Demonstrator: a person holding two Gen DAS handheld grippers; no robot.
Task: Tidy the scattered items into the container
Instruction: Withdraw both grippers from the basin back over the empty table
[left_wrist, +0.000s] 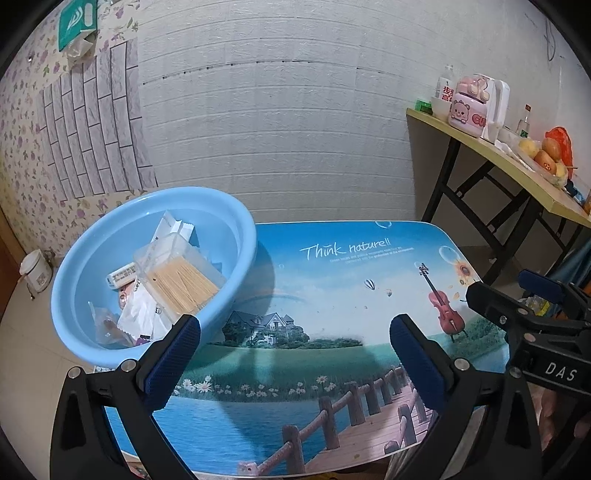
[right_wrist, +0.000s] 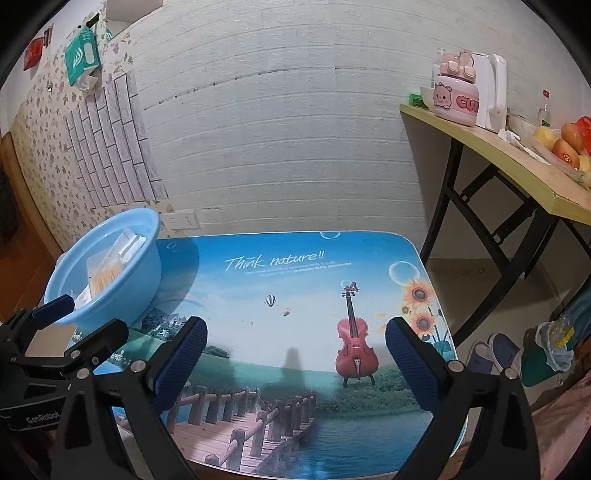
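A light blue basin (left_wrist: 110, 258) is sitting at the left end of the picture-printed counter (left_wrist: 332, 295), holding a clear box of toothpicks (left_wrist: 181, 280) and packets. Left tool (left_wrist: 295, 343) and right tool (right_wrist: 295, 350) are hovering over the counter, jaws apart, empty.

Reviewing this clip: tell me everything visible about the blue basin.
The blue basin is a round, smooth, plastic-looking bowl in light blue, sitting upright on the far left corner of the printed table, overhanging its edge. Inside lie a clear box of wooden sticks, white packets and small wrappers. No gripper touches it.
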